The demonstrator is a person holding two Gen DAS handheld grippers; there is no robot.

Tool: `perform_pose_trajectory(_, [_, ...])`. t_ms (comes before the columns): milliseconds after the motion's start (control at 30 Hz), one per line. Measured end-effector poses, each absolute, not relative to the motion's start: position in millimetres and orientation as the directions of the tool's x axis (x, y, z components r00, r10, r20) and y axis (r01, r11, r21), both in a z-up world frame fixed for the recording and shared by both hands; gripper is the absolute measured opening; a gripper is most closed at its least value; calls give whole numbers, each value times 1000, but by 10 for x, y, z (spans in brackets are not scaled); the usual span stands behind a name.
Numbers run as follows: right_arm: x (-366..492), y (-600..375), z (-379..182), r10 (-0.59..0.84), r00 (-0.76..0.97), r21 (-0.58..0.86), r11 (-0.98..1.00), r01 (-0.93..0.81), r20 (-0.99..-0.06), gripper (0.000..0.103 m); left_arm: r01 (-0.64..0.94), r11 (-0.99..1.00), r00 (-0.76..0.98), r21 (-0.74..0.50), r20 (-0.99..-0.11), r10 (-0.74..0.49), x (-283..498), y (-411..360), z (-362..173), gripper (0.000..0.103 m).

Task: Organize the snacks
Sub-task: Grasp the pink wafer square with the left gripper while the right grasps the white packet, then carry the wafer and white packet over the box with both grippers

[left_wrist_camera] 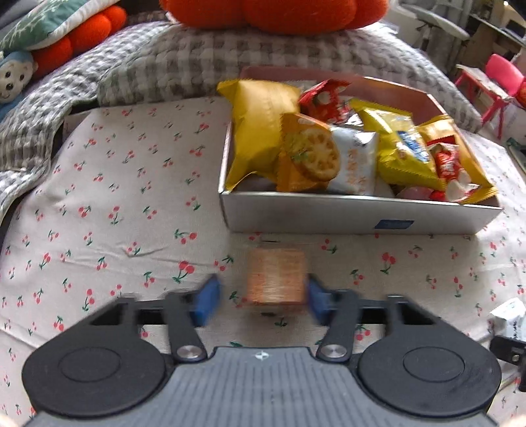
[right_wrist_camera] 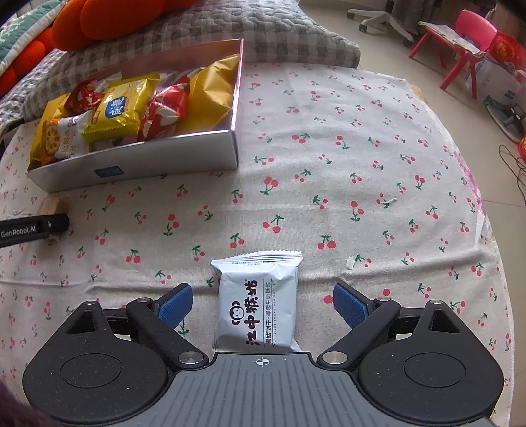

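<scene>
A small orange cracker pack (left_wrist_camera: pixel 276 276) lies on the cherry-print cloth (left_wrist_camera: pixel 115 197) just in front of a white cardboard box (left_wrist_camera: pixel 328 213). The box holds several yellow, red and white snack bags. My left gripper (left_wrist_camera: pixel 262 300) straddles the pack: the right pad looks to be against it, the left pad stands a little apart, and both are blurred. In the right wrist view a white packet with black characters (right_wrist_camera: pixel 259 305) lies between the wide-open fingers of my right gripper (right_wrist_camera: pixel 261 303), touching neither pad. The box (right_wrist_camera: pixel 148 164) sits at the upper left there.
A grey checked quilt (left_wrist_camera: pixel 197 59) with orange plush cushions (left_wrist_camera: pixel 273 13) lies behind the box. The cloth's right edge (right_wrist_camera: pixel 486 230) drops to a tiled floor with a pink chair (right_wrist_camera: pixel 466 39) and cables. The left gripper's black finger (right_wrist_camera: pixel 33 228) shows at the left edge.
</scene>
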State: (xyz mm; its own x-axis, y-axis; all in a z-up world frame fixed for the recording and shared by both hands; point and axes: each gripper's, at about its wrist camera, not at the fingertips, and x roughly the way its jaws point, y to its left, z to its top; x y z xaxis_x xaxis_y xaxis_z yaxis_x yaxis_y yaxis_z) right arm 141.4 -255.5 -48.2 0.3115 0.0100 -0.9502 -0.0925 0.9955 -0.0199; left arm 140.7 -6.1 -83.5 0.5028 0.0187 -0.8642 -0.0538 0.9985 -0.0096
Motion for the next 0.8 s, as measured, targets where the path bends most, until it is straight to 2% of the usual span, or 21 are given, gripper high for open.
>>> perform_pose_trajectory(267, [1398,-2534,-512,28,298,-5,994,-109,-954,91,-56,998,493,-34,-870,-2,1396,-45,-802,32])
perform_pose_trajectory(433, [1388,-2508,-537,37,292,0,992,-128,-956,72,-66,996,493,-61,-870,-21,1371,-24,-770,32])
perform_pose_trajectory(467, [1384,-2507,-526,39,298,0,992,-130,-954,65,-67,996,493,-66,-870,-24,1368,-21,-765,32])
perform_pose_trajectory(500, [1383,-2512,-513,43,304,4,992,-129,-952,54,-67,995,494,-69,-869,-27,1365,-22,-762,32])
perform_pose_trajectory(533, [1384,-2520,-497,50,310,10,992,-127,-949,48,-67,995,494,-71,-869,-29,1362,-22,-757,32])
perform_pose_trajectory(800, [1392,-2513,-448,86,323,50,992,-119,-943,47,-61,995,505,-76,-862,-35,1341,-30,-716,32])
